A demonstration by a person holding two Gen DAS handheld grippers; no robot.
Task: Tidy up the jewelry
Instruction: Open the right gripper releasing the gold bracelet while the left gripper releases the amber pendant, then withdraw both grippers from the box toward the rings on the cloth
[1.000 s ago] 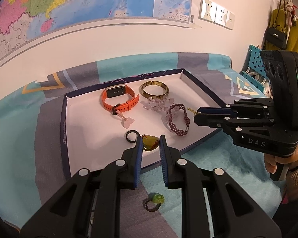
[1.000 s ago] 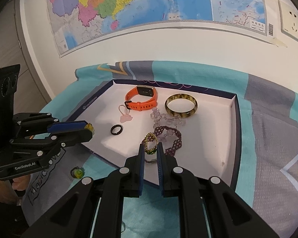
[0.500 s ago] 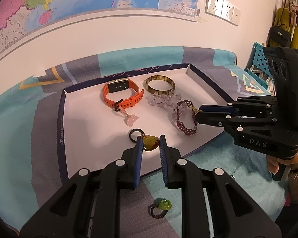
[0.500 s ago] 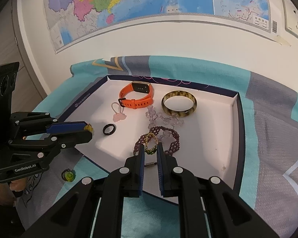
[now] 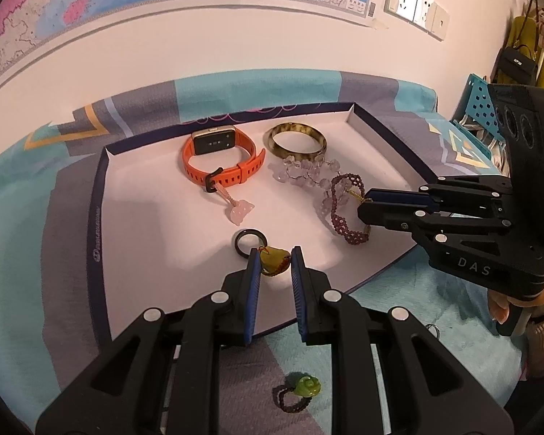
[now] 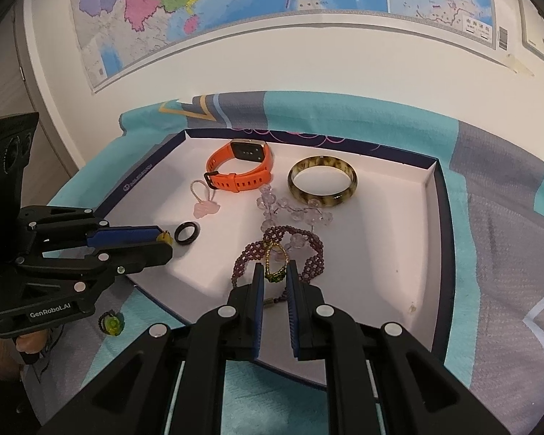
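Observation:
A shallow white tray (image 5: 134, 217) (image 6: 399, 253) lies on the cloth. It holds an orange watch (image 5: 217, 163), a mottled bangle (image 5: 295, 139), clear beads (image 5: 301, 174), a purple bead bracelet (image 5: 344, 210), a pink charm (image 5: 239, 212) and a black ring (image 5: 248, 241). My left gripper (image 5: 275, 262) is shut on a yellow-green pendant (image 5: 273, 261) just above the tray, next to the black ring. My right gripper (image 6: 275, 275) is shut on a small gold-green ring (image 6: 275, 261) over the purple bracelet (image 6: 308, 253).
A green bead ring (image 5: 301, 391) (image 6: 111, 322) lies on the cloth in front of the tray. A small metal ring (image 5: 433, 328) lies on the cloth at the right. A wall with a map and sockets stands behind. A blue perforated rack (image 5: 478, 108) is at the far right.
Both grippers have moved forward over the tray with their pieces held. The left one now hangs beside the black ring, the right one over the purple bracelet.

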